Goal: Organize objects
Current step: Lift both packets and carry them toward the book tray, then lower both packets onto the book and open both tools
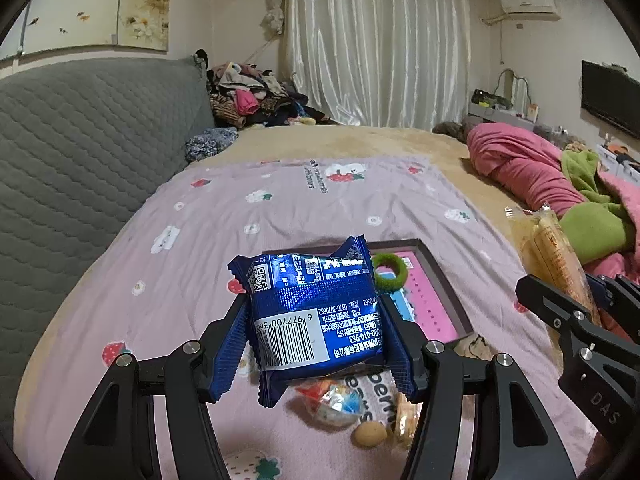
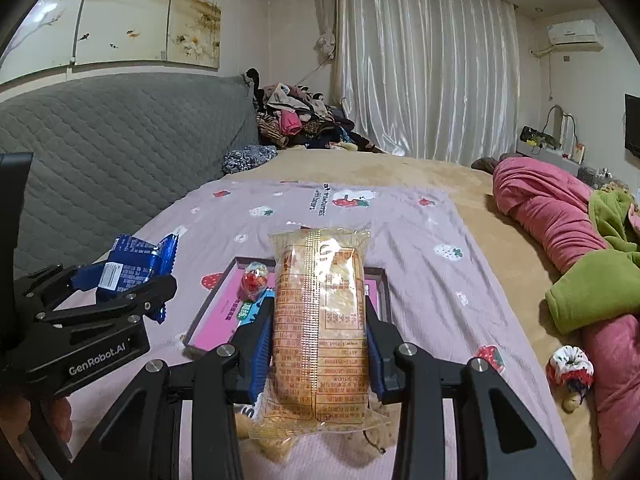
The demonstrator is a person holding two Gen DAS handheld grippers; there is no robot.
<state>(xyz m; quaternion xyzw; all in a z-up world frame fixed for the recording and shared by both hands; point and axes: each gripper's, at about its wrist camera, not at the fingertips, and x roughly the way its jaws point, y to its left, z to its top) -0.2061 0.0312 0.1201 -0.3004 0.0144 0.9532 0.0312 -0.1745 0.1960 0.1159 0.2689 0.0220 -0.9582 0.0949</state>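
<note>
I hold a blue snack packet (image 1: pixel 316 312) in the left tongs (image 1: pixel 316 320), a long yellow packet (image 2: pixel 320 328) in the right tongs (image 2: pixel 320 340) — the pink tray (image 2: pixel 224 316) lies just ahead, below both, the right tongs nearer — yellow packet's long axis pointing along the tongs.

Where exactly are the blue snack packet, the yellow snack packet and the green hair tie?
blue snack packet (image 1: pixel 316 312), left wrist view, middle of its foil back.
yellow snack packet (image 2: pixel 320 328), right wrist view, centre seam of the wrapper.
green hair tie (image 1: pixel 390 272), left wrist view, its fuzzy ring's lower edge.
</note>
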